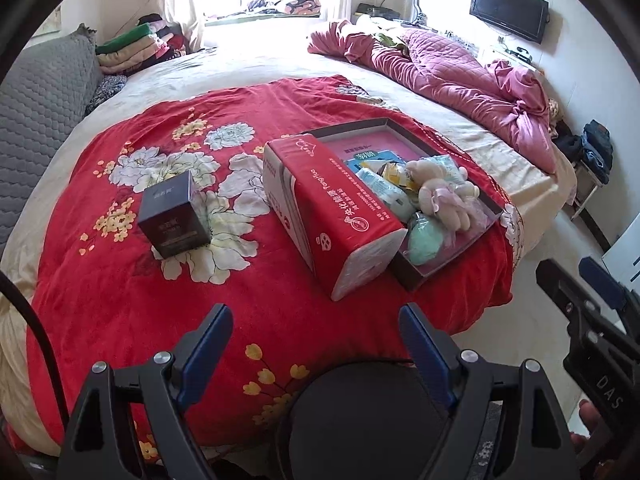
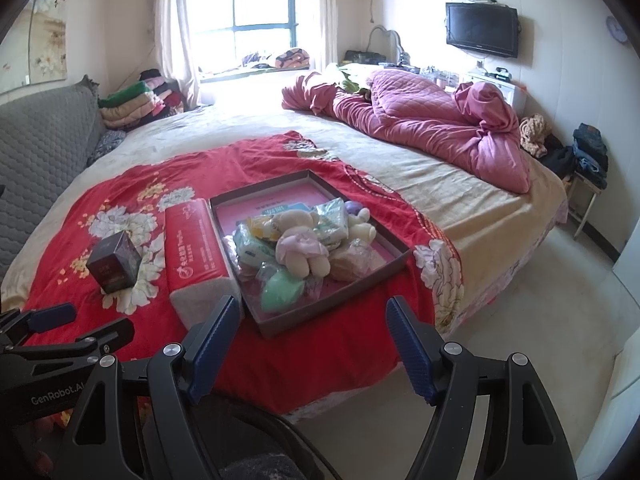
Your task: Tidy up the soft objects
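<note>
Since both claws stand wide apart and hold nothing, the left gripper (image 1: 316, 336) and right gripper (image 2: 310, 328) hover off the near edge of the red floral blanket (image 1: 120, 280). The cream plush toy (image 2: 304, 248) lies heaped with wrapped packets in the shallow dark cardboard tray (image 2: 396, 258) toward the blanket's right edge. It looks light and squashy; pinching a limb should hold. The red plastic-wrapped tissue pack (image 1: 340, 220), touching the tray's left wall, looks bulkier and slick, so take it across its narrow width.

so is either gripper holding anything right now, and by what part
Nothing is held. The left gripper and right gripper are both open, with only the red blanket between their fingers.
</note>
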Tool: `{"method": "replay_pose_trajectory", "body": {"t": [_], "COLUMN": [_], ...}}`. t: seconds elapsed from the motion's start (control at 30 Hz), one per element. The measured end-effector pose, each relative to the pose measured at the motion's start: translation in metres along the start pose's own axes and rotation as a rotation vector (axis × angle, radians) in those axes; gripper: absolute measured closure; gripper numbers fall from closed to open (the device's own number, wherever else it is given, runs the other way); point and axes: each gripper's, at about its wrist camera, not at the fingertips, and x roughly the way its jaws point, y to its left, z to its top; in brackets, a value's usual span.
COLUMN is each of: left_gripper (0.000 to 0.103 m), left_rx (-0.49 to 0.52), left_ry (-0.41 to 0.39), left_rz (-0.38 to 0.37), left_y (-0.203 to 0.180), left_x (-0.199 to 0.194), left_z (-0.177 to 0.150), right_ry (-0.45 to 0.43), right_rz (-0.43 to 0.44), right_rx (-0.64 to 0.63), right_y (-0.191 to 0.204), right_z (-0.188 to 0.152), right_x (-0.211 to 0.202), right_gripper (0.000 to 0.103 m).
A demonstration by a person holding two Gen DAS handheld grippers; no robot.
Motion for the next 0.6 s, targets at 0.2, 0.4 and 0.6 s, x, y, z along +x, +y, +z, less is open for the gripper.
{"method": "replay_pose_trajectory", "body": {"t": [0.2,0.4,0.6], "left_gripper": [0.019,0.019,0.019], "left_rx": [0.005,0.010,0.017], "left_ry": [0.001,0.016,0.021], "left_rz": [0.004,0.022,0.031], "left_y": [0.001,-0.001,-0.003], "left_x": [0.002,0.006,0.008], "left_z": [-0.002,-0.003,-0.004], "right_ry": [0.029,0.060,0.063], "right_rz": [0.004,0.016,0.020], "right_rx": [0.018,0.022,0.020], "right_y": [-0.003,-0.002,-0.002], "right_z": [-0.003,-0.007,-0.008], "right_x": [0.007,0.015,0.016], "right_gripper": [0.026,0.026,0.026]}}
